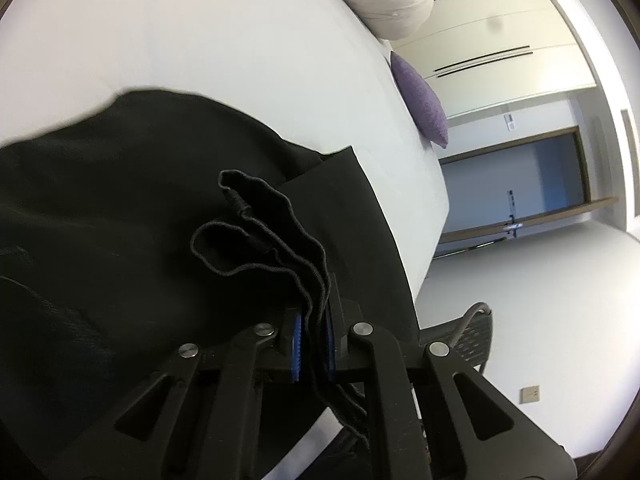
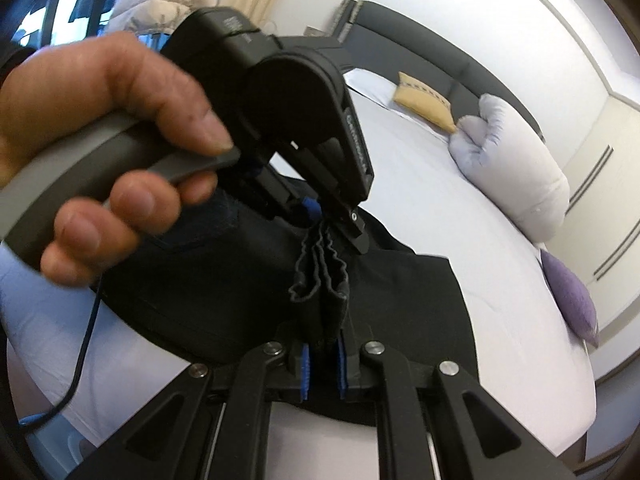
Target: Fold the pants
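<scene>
Pants (image 1: pixel 120 200) pinched by both grippers (image 1: pixel 312 340) (image 2: pixel 323 364), person's hand (image 2: pixel 100 120) only in right view

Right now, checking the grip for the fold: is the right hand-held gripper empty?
No, black pants hem is pinched between its pads.

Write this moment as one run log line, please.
left gripper: shut on black pants | right gripper: shut on black pants | white bed
</scene>
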Tool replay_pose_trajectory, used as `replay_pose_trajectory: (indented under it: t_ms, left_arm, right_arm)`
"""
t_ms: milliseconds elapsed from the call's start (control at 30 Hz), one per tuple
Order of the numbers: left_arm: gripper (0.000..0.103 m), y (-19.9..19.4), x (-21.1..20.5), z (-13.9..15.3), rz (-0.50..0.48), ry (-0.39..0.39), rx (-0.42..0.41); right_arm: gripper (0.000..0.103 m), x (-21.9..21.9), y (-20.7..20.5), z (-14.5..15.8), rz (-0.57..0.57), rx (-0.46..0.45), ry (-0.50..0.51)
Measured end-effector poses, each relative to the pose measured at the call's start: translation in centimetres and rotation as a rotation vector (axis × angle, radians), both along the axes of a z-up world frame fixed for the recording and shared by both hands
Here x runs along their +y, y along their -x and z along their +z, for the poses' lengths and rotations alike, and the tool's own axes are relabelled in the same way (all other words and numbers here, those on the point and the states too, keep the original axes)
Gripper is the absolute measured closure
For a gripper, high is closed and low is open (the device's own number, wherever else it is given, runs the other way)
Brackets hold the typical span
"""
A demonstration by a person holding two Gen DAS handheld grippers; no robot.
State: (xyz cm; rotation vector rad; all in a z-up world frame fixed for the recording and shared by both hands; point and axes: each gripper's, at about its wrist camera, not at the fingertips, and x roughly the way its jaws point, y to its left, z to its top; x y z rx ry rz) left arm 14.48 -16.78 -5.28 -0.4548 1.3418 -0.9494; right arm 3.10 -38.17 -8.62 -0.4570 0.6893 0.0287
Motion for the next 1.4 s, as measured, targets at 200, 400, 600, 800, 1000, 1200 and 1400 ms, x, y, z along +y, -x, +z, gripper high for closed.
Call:
replay_pose_trajectory:
  t_ms: [200,400,600,800,1000,1200,1400]
  left_arm:
    - [0.096,-1.4,2.4,0.5,0.027,-0.072,-0.045]
    - [0.096,-1.2,4.4,-2.1,0.054,-0.141,-0.031]
    - [0.096,-1.4,5.2,-4.8,0.056,-0.165,-0.018]
    - [0.093,0.6,3.1,-4.7,0.054,-0.270,-0.098]
    - [0.092,4.8,0.6,-1.7,0.084,-0.550,-0.347]
    - [0.092,8.8,-3.4,-1.2,0.018,-0.653,-0.514]
    - [0.092,10.6,-7.5,-4.1,-0.077,-0.711,-0.527]
  right_arm:
    - [0.092,2.0,-1.2,-0.7,0.058,0.024,-0.001]
    - [0.091,4.4,-2.4,-3.1,0.110,0.100,-0.007]
    - [0.088,3.4,-4.1,-5.0,0.102,0.174,-0.070]
    - [0.041,0.2,-4.5,-4.2,0.051,0.222,-0.209]
    - [0.035,-9.2,-3.5,-1.5,0.021,0.340,-0.715]
    - [0.059,-22.4,-7.5,0.1,-0.076,0.310,-1.105]
    - [0.060,-26.2,-15.6,-1.3,-0.064,0.400,-1.223]
